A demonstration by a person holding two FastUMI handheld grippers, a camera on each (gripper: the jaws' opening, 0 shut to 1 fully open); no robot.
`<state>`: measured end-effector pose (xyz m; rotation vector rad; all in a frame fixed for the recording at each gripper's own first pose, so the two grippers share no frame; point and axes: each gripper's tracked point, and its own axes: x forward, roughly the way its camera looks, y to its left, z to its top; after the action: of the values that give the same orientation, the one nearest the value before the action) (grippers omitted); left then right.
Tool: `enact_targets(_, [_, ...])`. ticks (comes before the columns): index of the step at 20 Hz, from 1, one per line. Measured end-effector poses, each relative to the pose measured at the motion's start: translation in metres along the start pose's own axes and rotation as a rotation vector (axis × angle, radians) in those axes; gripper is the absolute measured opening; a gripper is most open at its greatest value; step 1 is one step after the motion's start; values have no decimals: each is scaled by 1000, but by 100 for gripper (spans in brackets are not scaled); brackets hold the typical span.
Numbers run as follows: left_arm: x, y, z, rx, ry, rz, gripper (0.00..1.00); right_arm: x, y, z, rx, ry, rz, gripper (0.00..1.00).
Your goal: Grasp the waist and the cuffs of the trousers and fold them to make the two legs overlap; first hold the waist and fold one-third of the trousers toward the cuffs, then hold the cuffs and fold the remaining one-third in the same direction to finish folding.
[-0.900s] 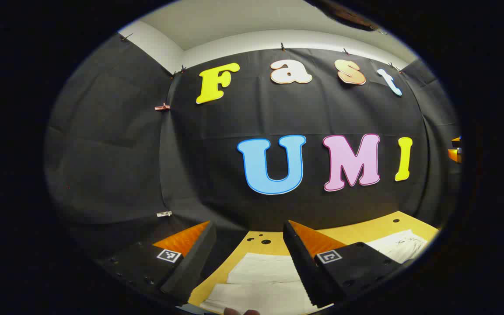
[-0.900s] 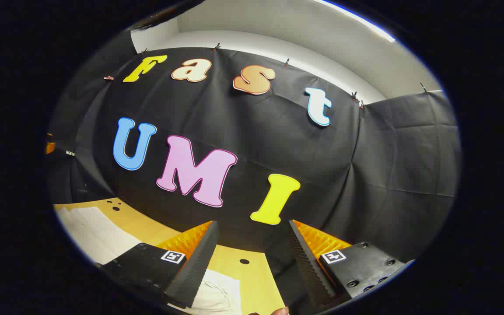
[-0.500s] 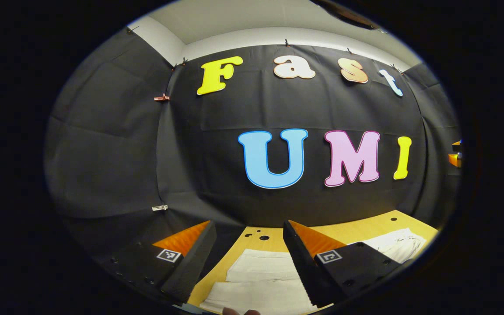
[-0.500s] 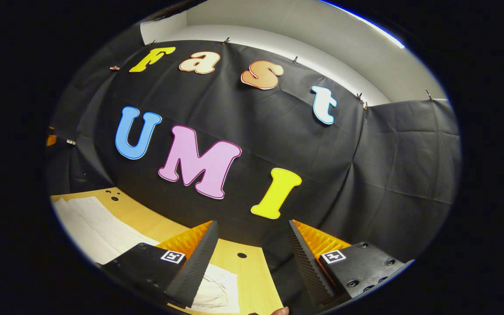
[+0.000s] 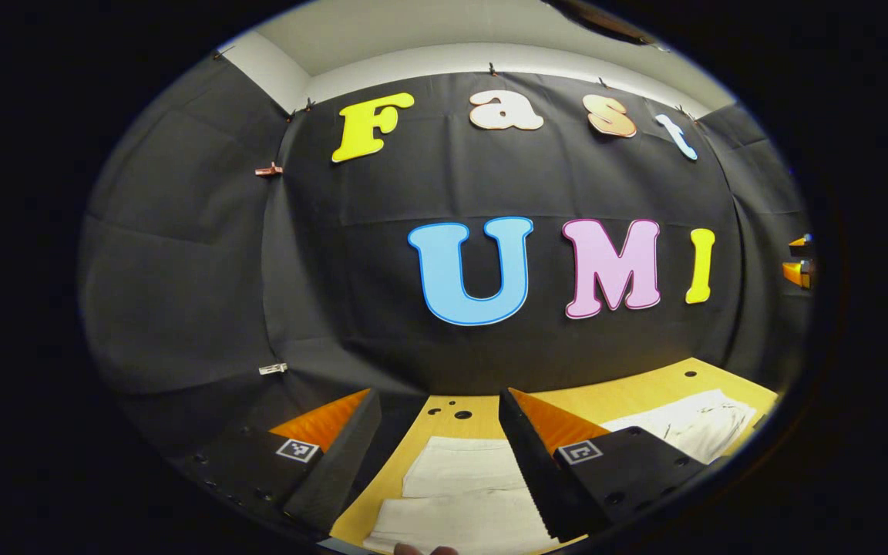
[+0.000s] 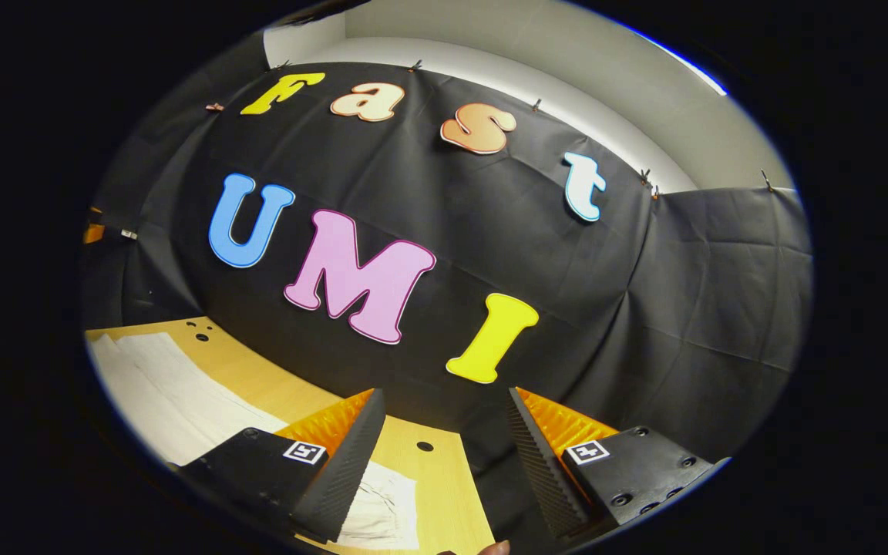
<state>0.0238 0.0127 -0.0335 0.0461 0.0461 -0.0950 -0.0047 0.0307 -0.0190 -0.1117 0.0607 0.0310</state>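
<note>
Trousers lie pale and flat on the table, at 6 o'clock in the left gripper view, between that gripper's fingers; a horizontal crease or edge crosses them there. A second stretch of the same cloth shows at 4 o'clock, beyond the right-hand finger. In the right gripper view the trousers run along the table from 9 o'clock down to 6 o'clock, where a wrinkled part sits just beside the finger at 7 o'clock.

Left gripper has its fingers wide apart and holds nothing. Right gripper is likewise spread wide and empty. Both appear raised above the cloth and aimed at the booth wall rather than down.

Judging by this, no grasp is yet made, and which fold stage the trousers have reached cannot be told. To do the grasp well, each gripper should tip down toward the cloth, meet an edge squarely, and slide one finger under all layers before closing, so the layers lift together. Both ends should rise level, keeping the cloth taut, to avoid a skewed fold.

Containers: none can be made out; the table bears the trousers and has a few small holes.
</note>
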Motion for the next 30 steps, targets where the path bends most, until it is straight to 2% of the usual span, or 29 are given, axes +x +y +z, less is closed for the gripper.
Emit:
enact_targets(3, [2,2,-31,139,78,-77,100,0,7,-16,-45,47,37,97])
enact_targets(7, [-13,6,-105,365,221,-187,98,-8,4,-51,-150,115,48,97])
enact_targets(11, [-29,2,-195,542,368,-346,98,-25,9,-95,-243,213,98,96])
enact_targets(14, [-34,14,-263,653,506,-438,98,-37,5,-133,-307,297,92,96])
enact_targets(18, [-47,26,-323,809,641,-597,96,-53,11,-172,-358,381,123,97])
enact_targets(24, [-54,36,-372,934,817,-757,93,-63,2,-204,-368,455,105,96])
enact_targets(26, [-56,33,-379,920,863,-808,92,-63,-1,-208,-366,464,104,96])
enact_targets(27, [-49,36,-381,946,861,-797,88,-62,-2,-211,-366,467,105,96])
enact_targets(28, [-41,42,-383,981,872,-786,89,-62,-3,-214,-364,472,105,96])
enact_targets(30, [-31,39,-384,984,901,-804,90,-61,-5,-219,-358,481,103,96])
